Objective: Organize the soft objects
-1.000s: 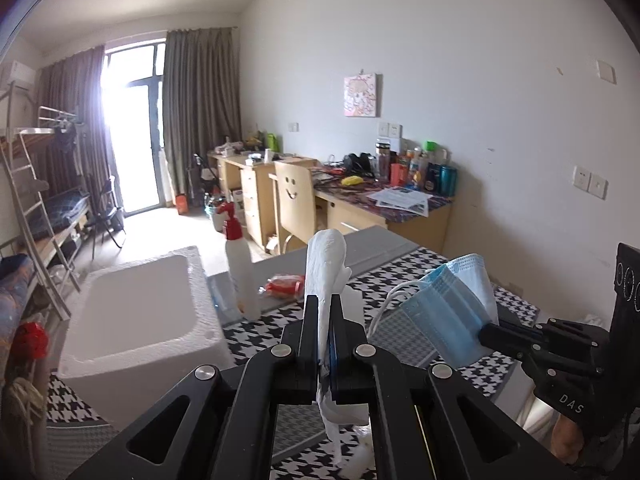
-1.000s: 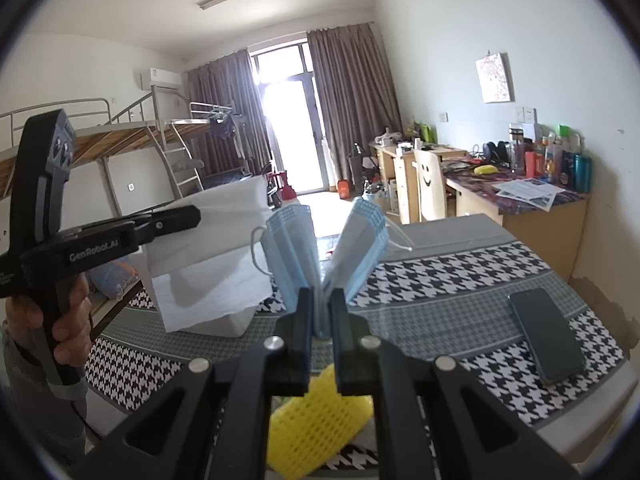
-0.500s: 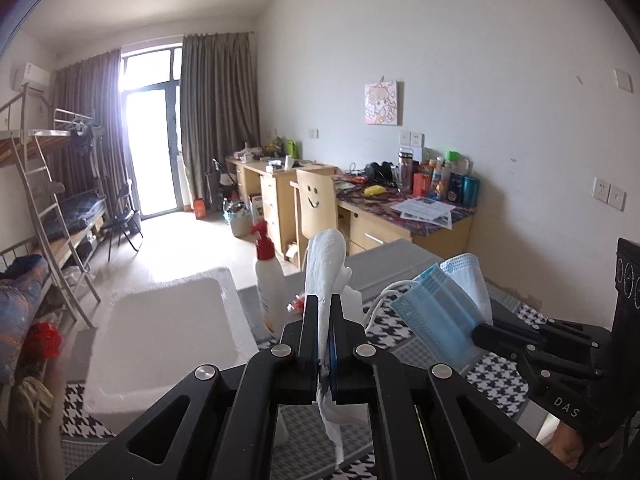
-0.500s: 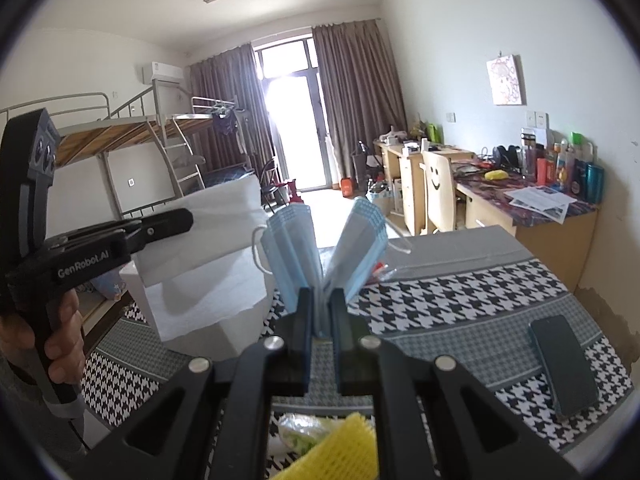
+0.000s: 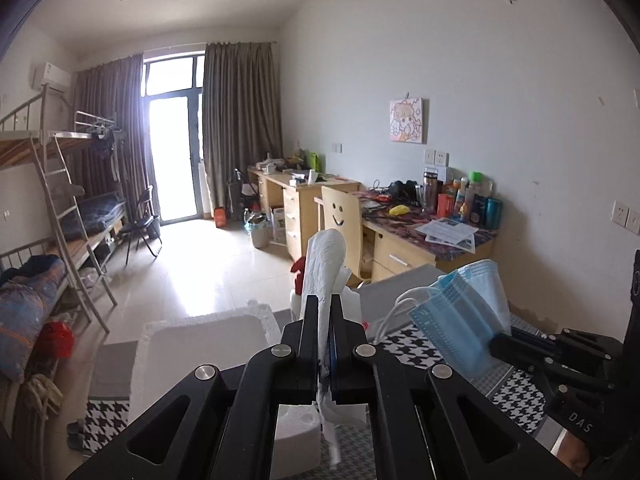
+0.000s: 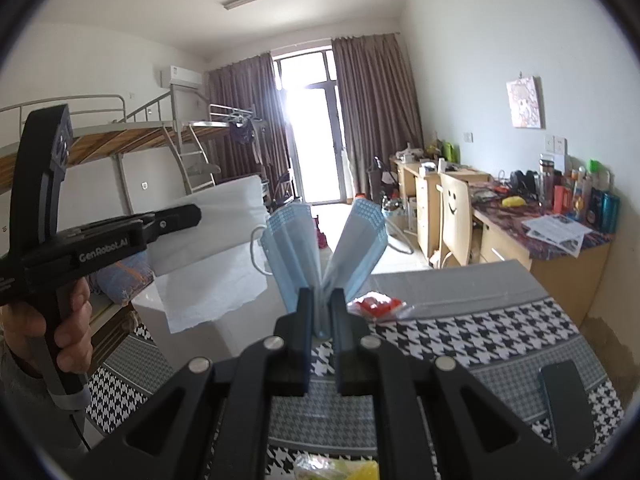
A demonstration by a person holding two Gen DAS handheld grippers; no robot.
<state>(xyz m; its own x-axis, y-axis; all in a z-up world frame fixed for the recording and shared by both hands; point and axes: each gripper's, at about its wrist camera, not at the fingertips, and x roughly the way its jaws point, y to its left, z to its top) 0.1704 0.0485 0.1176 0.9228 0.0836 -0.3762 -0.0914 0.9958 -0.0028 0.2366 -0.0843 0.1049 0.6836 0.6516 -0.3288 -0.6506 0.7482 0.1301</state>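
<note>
My left gripper is shut on a white paper tissue that stands up between its fingers and hangs below them; it also shows in the right wrist view, held by the left gripper. My right gripper is shut on a folded blue face mask, its two halves fanning upward. The mask also shows at the right of the left wrist view. Both are held above the houndstooth table, beside a white foam box.
A red packet lies on the table beyond the mask. A dark phone lies at the right front. A yellow item sits at the near edge. Desks, a chair and bunk beds stand behind.
Both grippers have risen and tilted up, so the table and foam box sit lower in view. The tissue and mask stay gripped.
</note>
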